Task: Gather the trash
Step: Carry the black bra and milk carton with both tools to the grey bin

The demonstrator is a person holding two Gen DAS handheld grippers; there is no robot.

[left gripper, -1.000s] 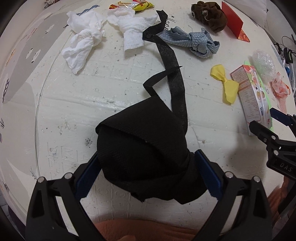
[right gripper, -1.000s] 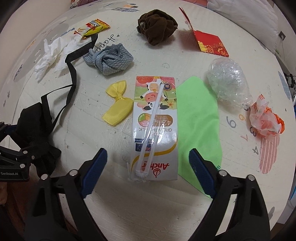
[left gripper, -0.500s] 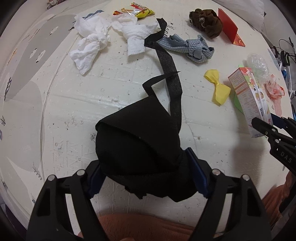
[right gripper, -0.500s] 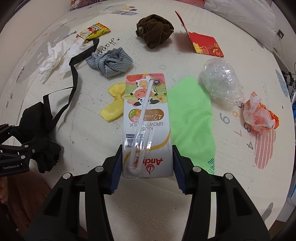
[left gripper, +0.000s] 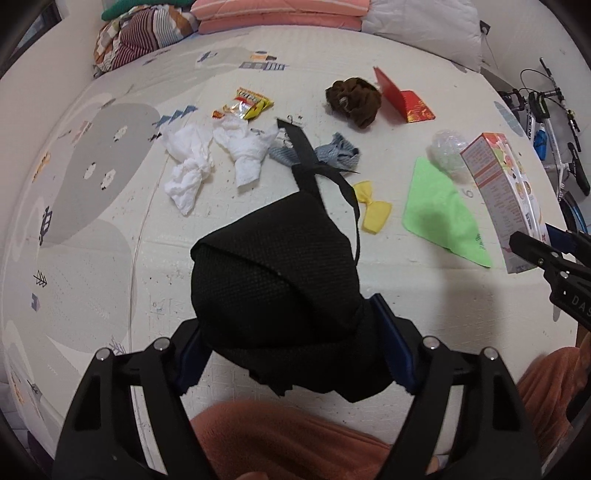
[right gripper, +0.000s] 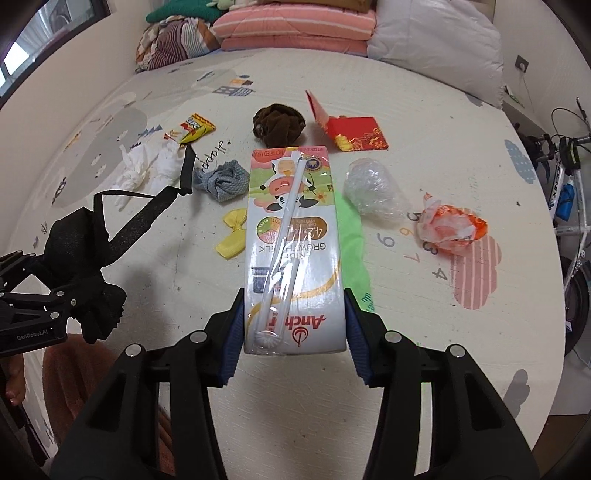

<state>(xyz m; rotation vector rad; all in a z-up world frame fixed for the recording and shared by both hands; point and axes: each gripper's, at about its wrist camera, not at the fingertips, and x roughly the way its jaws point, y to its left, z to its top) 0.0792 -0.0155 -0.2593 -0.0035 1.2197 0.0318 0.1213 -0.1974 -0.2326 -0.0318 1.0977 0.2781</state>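
My left gripper is shut on a black fabric bag and holds it off the play mat; its straps trail down. The bag also shows in the right wrist view. My right gripper is shut on a milk carton with a wrapped straw, lifted above the mat. The carton shows at the right of the left wrist view. On the mat lie white tissues, a yellow snack wrapper, a clear plastic wad and an orange plastic bag.
A green cloth, a yellow bow, a grey-blue cloth, a brown cloth and a red envelope also lie on the mat. Pillows and folded bedding line the far edge. A bicycle stands at the right.
Both grippers closed, the left on the black bag and the right on the milk carton, then rose off the mat with them. The bag's straps were pulled up.
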